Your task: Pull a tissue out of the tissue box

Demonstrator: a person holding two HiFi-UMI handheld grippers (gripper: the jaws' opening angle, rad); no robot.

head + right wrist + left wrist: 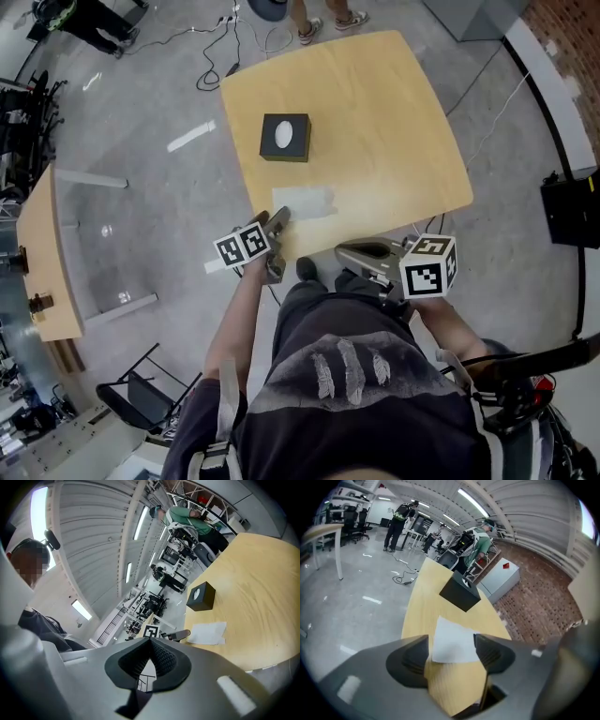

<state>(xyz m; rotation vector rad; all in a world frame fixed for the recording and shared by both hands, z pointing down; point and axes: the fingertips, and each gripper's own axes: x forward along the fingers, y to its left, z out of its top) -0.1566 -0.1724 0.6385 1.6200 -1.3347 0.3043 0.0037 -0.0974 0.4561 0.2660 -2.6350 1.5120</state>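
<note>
A black tissue box (285, 137) with a white oval opening stands on the light wooden table (375, 122). A white tissue (305, 202) lies flat on the table nearer its front edge. My left gripper (279, 218) hovers at that front edge, just short of the tissue, pointing down at it. In the left gripper view the left gripper (452, 653) is open, and the tissue (452, 641) shows flat in the gap with no pad pressing on it; the tissue box (461, 592) stands beyond. My right gripper (341, 252) is shut and empty, off the table's near edge. From the right gripper (150, 660) the tissue (207, 633) and tissue box (201, 596) show ahead.
Cables (220, 47) trail over the grey floor beyond the table. Another wooden table with a glass panel (56, 253) stands to the left, and a black chair (141, 398) is beside me. People stand at the far side (323, 19).
</note>
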